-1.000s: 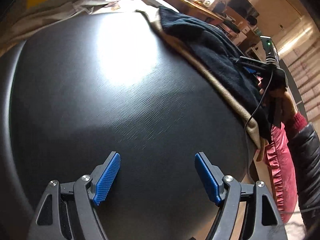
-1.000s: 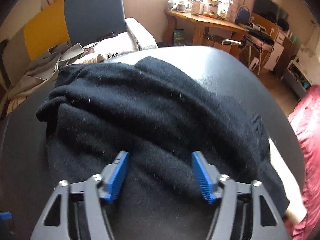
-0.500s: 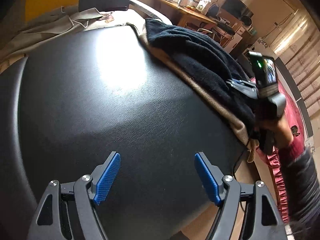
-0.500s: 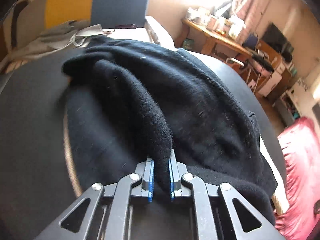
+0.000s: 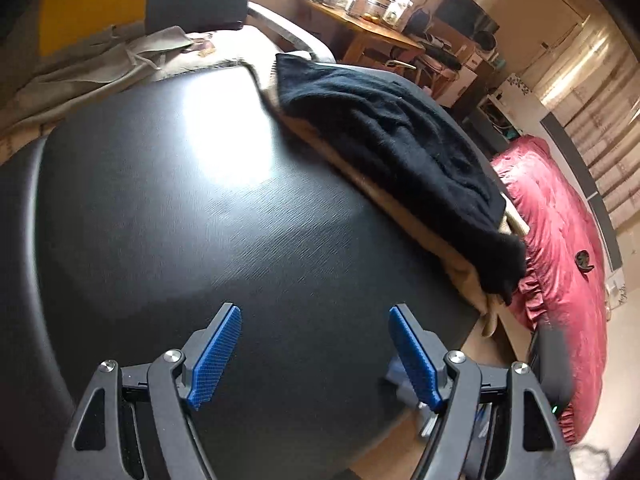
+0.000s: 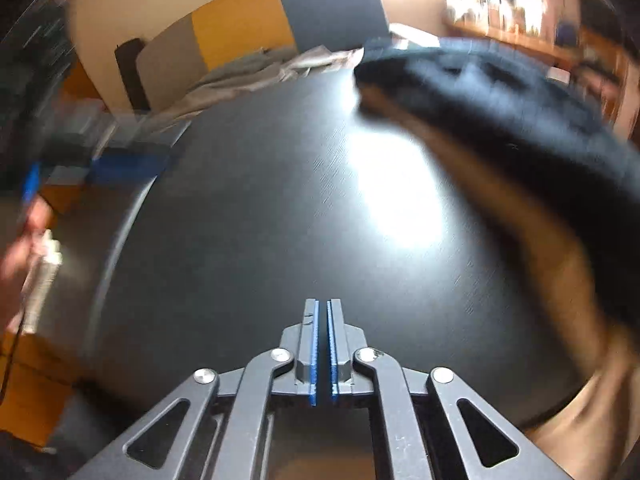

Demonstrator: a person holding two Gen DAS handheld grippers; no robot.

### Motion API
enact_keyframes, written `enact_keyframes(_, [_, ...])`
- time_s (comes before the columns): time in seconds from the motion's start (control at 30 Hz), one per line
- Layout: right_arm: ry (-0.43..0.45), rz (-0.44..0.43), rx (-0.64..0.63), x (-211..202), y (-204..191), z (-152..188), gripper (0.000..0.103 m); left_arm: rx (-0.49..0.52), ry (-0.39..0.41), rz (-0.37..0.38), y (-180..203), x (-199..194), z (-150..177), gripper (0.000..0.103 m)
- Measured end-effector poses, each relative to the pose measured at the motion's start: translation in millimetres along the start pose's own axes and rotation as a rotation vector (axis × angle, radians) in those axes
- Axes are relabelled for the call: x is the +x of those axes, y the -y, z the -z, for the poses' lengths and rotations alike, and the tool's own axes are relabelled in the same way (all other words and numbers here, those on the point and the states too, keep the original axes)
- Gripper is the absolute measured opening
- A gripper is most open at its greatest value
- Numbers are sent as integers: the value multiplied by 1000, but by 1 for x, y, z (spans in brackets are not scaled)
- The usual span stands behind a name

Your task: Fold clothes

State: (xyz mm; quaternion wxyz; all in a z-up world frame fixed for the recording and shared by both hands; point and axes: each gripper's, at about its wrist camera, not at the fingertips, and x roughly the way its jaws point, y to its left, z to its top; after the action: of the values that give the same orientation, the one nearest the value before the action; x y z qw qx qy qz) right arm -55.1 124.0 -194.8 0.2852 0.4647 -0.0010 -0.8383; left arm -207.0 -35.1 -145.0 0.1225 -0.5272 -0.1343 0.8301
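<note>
My left tool [image 5: 316, 354] hangs wide open over the bare black bench [image 5: 200, 220] with nothing between its blue pads. My right tool [image 6: 322, 350] has its pads pressed nearly together, and I see no cloth in them. The black garment [image 5: 392, 140] lies ahead and to the right of both tools, on a tan cloth [image 5: 420, 220] at the bench's right edge. The right view is blurred.
</note>
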Motion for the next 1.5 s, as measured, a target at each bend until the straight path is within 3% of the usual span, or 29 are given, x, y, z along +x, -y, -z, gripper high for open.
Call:
enact_keyframes(0.1, [21,-5,49,-9,-1,18,26,25,1,65,25,5,-33,77])
enact_keyframes(0.13, [33,16,56,-13,1,20,36,47,4,85,37,9,-47,77])
enact_keyframes(0.23, [72,75,63,-24,10,19,54,102,3,125,68,25,-87,77])
enact_keyframes(0.3, [103,108,77,-30,17,18,67,50,-36,188,74,44,-116,77])
enact_keyframes(0.47, [123,120,126,-35,30,20,74,-108,-97,272,69,92,-185,77])
enact_keyframes(0.63, [123,116,146,-30,41,10,74,-243,-227,299,61,139,-229,77])
enact_keyframes(0.7, [123,106,165,-27,47,8,74,-300,-317,290,59,163,-238,77])
enact_keyframes(0.77, [129,97,181,-25,53,7,74,-306,-370,248,60,179,-241,77])
enact_keyframes(0.93, [146,81,188,-24,56,4,79,-302,-397,113,61,211,-239,76])
enact_keyframes(1.0, [145,94,163,-23,52,5,80,-279,-342,93,62,211,-230,63])
enact_keyframes(1.03, [146,101,152,-22,50,5,80,-249,-306,87,62,206,-224,46])
enact_keyframes(1.07, [148,107,141,-22,48,5,80,-227,-274,89,61,200,-217,25])
enact_keyframes(1.23, [155,117,134,-24,47,7,80,-240,-123,169,36,157,-180,7])
enact_keyframes(1.5, [171,148,166,-45,55,5,80,-190,32,216,-6,71,-93,5])
